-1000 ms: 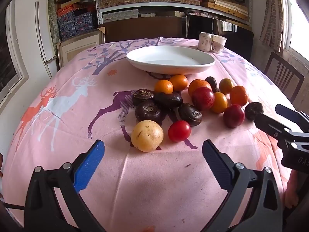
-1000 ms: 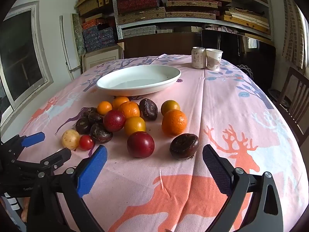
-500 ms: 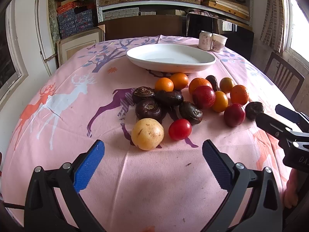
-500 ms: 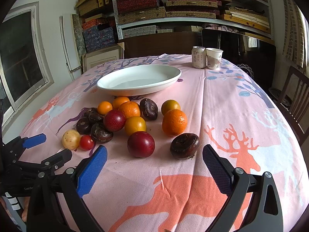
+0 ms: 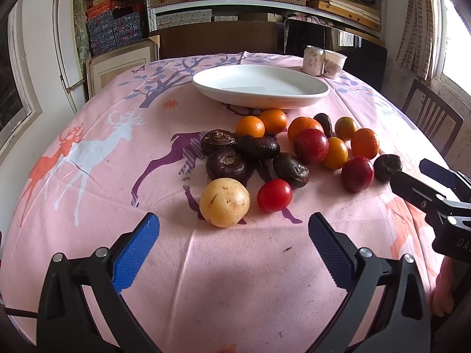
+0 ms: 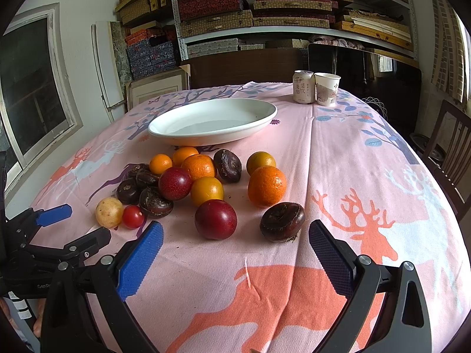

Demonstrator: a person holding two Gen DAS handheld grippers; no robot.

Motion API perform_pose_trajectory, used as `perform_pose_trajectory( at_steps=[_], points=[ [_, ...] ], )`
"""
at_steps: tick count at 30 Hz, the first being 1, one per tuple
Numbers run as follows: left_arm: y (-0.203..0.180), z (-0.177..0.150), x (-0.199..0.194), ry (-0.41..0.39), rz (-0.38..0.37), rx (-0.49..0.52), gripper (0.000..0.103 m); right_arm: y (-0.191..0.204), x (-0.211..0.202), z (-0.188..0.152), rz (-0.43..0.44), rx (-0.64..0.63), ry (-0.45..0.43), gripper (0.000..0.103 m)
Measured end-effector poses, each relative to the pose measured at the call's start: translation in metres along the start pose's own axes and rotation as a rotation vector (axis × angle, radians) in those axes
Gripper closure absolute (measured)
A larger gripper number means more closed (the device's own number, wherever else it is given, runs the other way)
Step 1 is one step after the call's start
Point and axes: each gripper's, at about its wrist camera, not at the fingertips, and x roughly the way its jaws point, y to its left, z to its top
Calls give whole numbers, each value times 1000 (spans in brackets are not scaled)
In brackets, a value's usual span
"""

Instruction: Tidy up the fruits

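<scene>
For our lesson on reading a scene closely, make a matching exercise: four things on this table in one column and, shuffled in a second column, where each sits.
Things:
1. white plate
2. drink can
3. cherry tomato
4. yellow round fruit

Places:
A. at the near-left end of the fruit pile
B. beyond the fruit pile, with nothing on it
C. between the yellow round fruit and a dark brown fruit
D. beside the paper cup at the far edge

Pairs: 1-B, 2-D, 3-C, 4-A

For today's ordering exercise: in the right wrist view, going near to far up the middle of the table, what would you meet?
Right gripper → dark red plum → yellow-orange citrus → white oval plate → drink can.
</scene>
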Motion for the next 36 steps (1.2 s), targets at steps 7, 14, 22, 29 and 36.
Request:
perform_pose_trajectory(
  at_steps=[7, 14, 22, 29, 36],
  points=[
    [0, 0, 0, 1, -1, -1, 4, 0, 0, 0, 1, 2, 0, 3],
    [-1, -3, 2, 5, -3, -3, 4, -1, 0, 0, 3, 3, 0, 3],
    [-1, -4, 2, 9, -6, -5, 4, -1, 0, 0, 4, 4, 1, 3],
    [0, -3, 2, 10, -7, -5, 4, -1, 0, -1, 5, 6, 1, 3],
    [-1, -4, 2, 15, -10, -7, 4, -3, -1, 0, 6, 7, 1, 3]
  ],
)
